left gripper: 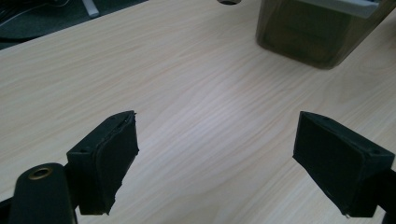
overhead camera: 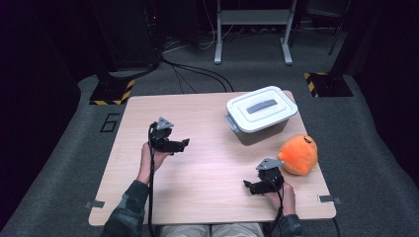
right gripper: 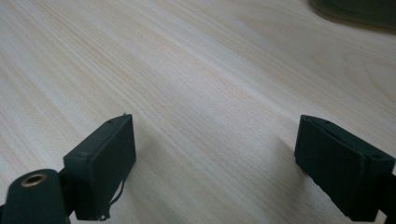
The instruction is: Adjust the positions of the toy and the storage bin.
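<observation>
Box (overhead camera: pixel 261 114) lidded, long axis slanting up-right; left gripper (overhead camera: pixel 184 144) points toward it.

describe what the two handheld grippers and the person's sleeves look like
Both the left gripper and the right gripper are black, each topped by a grey three-cornered plate, with a black cable trailing back along the arm. Their jaws end in flat, blocky black pads. The sleeves are a dark camouflage-like pattern.

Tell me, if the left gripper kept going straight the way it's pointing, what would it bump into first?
Probably the lidded storage box. The left gripper has open, empty jaws aimed across bare table, with the box ahead and slightly to the right in its own view. Depth is hard to judge, so it might graze past.
</observation>
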A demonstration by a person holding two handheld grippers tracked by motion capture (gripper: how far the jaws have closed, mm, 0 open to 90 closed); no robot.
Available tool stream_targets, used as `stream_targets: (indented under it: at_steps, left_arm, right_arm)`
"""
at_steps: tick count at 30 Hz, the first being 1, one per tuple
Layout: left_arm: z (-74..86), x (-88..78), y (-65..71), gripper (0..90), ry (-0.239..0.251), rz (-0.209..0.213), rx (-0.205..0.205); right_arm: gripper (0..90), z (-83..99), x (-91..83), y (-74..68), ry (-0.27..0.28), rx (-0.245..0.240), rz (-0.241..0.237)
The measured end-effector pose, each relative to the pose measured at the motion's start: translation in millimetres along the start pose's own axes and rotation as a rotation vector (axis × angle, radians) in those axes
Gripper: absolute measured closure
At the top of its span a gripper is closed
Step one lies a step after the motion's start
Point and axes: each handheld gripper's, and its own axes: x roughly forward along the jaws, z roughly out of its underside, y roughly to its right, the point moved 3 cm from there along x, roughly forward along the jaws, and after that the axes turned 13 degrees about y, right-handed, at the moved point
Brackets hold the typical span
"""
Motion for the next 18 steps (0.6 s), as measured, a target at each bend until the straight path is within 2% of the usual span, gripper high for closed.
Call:
stream_targets:
  at_steps: [10, 13, 18]
  left_arm:
    - [-23.1, 27.3, 20.5, 10.9, -0.003, 0.05, 0.038]
    - [-31.9, 34.2, 23.9, 10.9, -0.001, 0.052, 0.052]
    - [-41.8, 43.8, 27.7, 10.2, 0.014, 0.061, 0.043]
  right_arm:
    - [13.1, -0.1, -0.2, -0.2, 0.003, 0.0, -0.004]
    - [13.2, -0.1, -0.2, -0.1, 0.003, 0.0, -0.005]
    - [13.2, -0.1, -0.1, 0.0, 0.004, -0.001, -0.006]
